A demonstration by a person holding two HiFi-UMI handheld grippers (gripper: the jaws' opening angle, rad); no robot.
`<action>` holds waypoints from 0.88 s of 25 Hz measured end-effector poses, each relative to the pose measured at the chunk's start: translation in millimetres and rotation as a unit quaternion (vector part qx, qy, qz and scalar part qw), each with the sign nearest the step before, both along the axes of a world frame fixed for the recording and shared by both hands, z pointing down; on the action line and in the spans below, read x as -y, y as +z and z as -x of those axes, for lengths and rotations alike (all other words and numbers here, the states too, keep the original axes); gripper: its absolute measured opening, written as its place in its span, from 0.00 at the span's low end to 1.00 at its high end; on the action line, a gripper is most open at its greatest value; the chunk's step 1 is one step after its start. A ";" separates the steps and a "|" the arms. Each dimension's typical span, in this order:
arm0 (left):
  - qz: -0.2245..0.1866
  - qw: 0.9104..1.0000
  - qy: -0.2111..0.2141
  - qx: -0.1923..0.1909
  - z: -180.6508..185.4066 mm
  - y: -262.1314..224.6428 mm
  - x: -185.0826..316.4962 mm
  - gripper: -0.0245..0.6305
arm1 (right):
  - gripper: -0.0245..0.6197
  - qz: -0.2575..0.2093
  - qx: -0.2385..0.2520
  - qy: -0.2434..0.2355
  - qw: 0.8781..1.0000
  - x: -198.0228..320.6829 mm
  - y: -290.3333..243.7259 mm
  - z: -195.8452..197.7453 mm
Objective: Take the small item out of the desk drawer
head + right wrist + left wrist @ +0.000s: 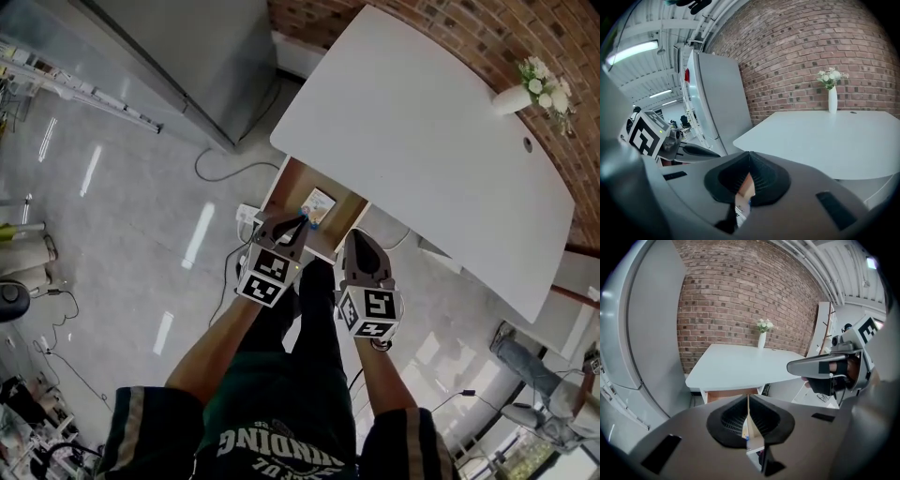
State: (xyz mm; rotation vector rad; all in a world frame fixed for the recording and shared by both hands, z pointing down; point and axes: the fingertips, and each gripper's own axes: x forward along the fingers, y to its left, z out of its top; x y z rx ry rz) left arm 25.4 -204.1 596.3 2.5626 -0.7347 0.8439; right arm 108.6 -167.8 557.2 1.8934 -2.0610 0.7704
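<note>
The desk drawer stands pulled out from under the near edge of the white desk, its wooden inside showing. A small flat item with blue print lies in it. My left gripper is shut, with its tips over the drawer's front part, just short of the item; I see nothing between its jaws. In the left gripper view the left gripper points at the desk and the drawer. My right gripper hovers over the drawer's front right corner, shut and empty. In its own view the right gripper is shut too.
A white vase of flowers stands at the desk's far edge by the brick wall. A tall grey cabinet is to the left. Cables and a power strip lie on the glossy floor. The person's legs are below the grippers.
</note>
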 end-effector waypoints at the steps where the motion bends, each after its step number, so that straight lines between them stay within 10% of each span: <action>1: 0.004 1.000 -0.002 0.002 0.1 6.6 -0.9 0.07 | 0.08 0.004 0.003 -0.002 1.000 -0.4 5.2 0.2; 22: 0.053 0.997 -0.013 0.045 -23.5 114.8 -5.5 0.07 | 0.07 0.054 0.016 -0.005 0.998 -6.3 88.4 -20.2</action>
